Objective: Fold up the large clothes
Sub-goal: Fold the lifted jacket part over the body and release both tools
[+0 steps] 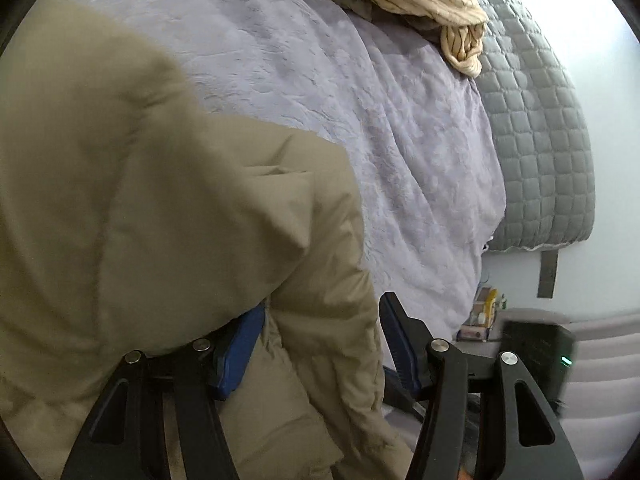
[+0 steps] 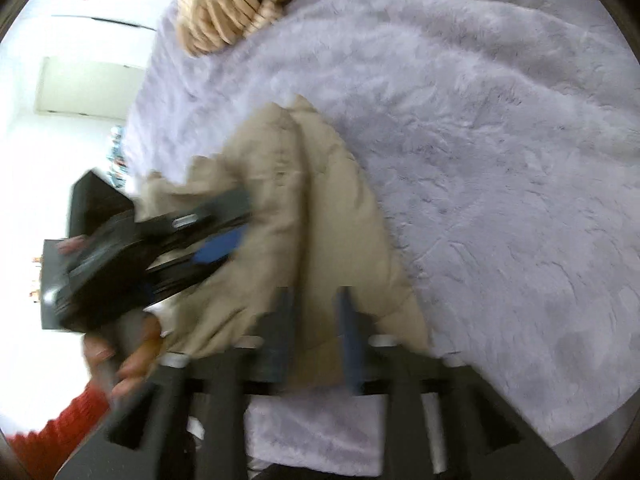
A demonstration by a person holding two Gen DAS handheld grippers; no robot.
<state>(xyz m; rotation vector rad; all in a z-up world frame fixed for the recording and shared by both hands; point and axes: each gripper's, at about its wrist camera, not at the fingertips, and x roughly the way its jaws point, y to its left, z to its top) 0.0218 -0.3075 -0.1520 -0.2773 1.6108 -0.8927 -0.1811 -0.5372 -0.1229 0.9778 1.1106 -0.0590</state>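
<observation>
A khaki padded jacket (image 1: 152, 208) fills the left of the left wrist view, bunched over a lavender plush blanket (image 1: 400, 152). My left gripper (image 1: 320, 344) has its jaws wide apart, with jacket fabric lying between them and over the left blue pad (image 1: 236, 360). In the blurred right wrist view the jacket (image 2: 320, 208) lies on the blanket (image 2: 500, 160). My right gripper (image 2: 316, 316) has its blue fingers (image 2: 352, 332) close on either side of a jacket fold. The left gripper (image 2: 216, 240) shows there at the left, held by a hand (image 2: 128, 356).
A cream striped garment (image 1: 436, 4) is heaped at the far end of the bed; it also shows in the right wrist view (image 2: 232, 4). A grey quilted cover (image 1: 544, 152) hangs off the right side. A black box (image 1: 536, 360) and small items stand beside the bed.
</observation>
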